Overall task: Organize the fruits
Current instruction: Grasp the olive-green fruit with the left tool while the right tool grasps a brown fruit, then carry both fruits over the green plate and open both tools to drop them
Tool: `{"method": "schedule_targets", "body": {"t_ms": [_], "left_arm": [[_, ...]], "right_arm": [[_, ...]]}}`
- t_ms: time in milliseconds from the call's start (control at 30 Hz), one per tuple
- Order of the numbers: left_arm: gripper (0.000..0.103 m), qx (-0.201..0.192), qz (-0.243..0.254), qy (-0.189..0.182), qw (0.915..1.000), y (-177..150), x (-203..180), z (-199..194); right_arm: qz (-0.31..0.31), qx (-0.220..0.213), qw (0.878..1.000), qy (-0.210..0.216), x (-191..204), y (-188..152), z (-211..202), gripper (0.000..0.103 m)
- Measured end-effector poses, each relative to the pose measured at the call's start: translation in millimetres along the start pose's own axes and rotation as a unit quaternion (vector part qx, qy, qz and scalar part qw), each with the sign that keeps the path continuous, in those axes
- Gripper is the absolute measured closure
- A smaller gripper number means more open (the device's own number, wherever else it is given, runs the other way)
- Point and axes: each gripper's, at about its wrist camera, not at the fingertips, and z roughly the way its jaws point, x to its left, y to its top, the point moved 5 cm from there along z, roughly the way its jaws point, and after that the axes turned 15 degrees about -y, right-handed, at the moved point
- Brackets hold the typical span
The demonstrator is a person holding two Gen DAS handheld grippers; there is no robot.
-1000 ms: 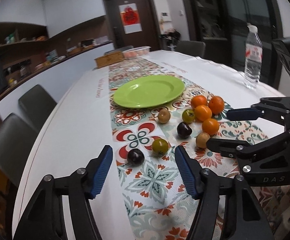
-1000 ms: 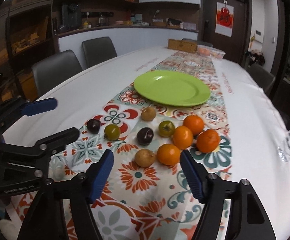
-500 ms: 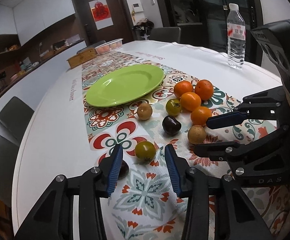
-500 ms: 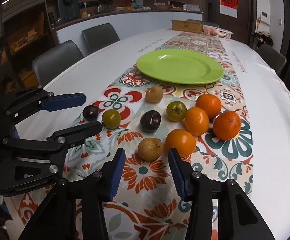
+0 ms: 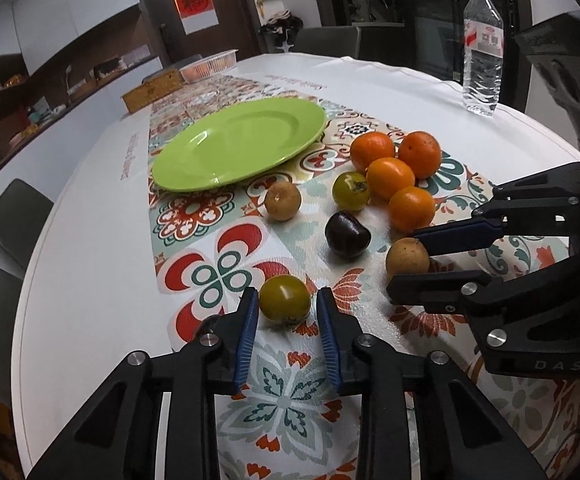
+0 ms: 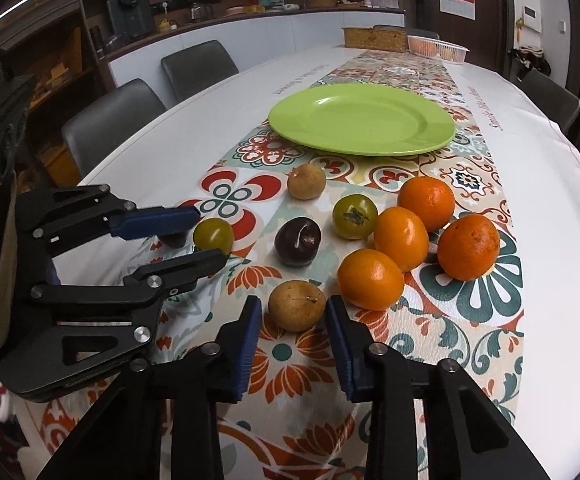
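My left gripper [image 5: 285, 300] has its jaws closing on a green tomato [image 5: 284, 298], and both blue pads touch its sides. On the right, my right gripper [image 6: 294, 304] closes the same way on a brown round fruit [image 6: 297, 306], pads against it. Both fruits still rest on the patterned runner. Beyond them lie a dark plum [image 6: 298, 240], a second green tomato [image 6: 354, 216], another brown fruit [image 6: 306, 181] and several oranges [image 6: 400, 238]. The green plate [image 6: 362, 118] stands bare farther back. A second dark plum [image 5: 207, 324] is mostly hidden behind my left finger.
A water bottle [image 5: 482, 48] stands near the table's right edge. At the far end sit a wicker box [image 5: 151, 92] and a plastic container [image 5: 209, 66]. Grey chairs [image 6: 109, 120] line the left side of the white table [image 5: 89, 240].
Both grippers have come down and forward toward the fruit, and their jaws have narrowed from wide open until the pads meet the green tomato and the brown fruit.
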Motion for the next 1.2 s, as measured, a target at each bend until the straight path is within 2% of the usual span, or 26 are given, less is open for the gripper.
{"method": "schedule_targets", "body": {"t_ms": [400,733,1033,1200], "left_arm": [[0.076,-0.006,-0.037,-0.001,0.9993,1,1,-5],[0.076,-0.052,-0.071,0.018,0.996,14,-6,-34],[0.077,-0.095,-0.112,0.024,0.9888,31,-4,-52],[0.077,-0.119,-0.11,0.034,0.9862,49,1,-62]], "right_arm": [[0.003,-0.009,1.0,0.008,-4,2,-5,0.072],[0.003,-0.047,0.999,0.007,-14,15,-30,0.072],[0.014,-0.077,0.997,0.013,-33,40,-42,0.072],[0.017,-0.095,0.995,0.015,-43,59,-48,0.072]]}}
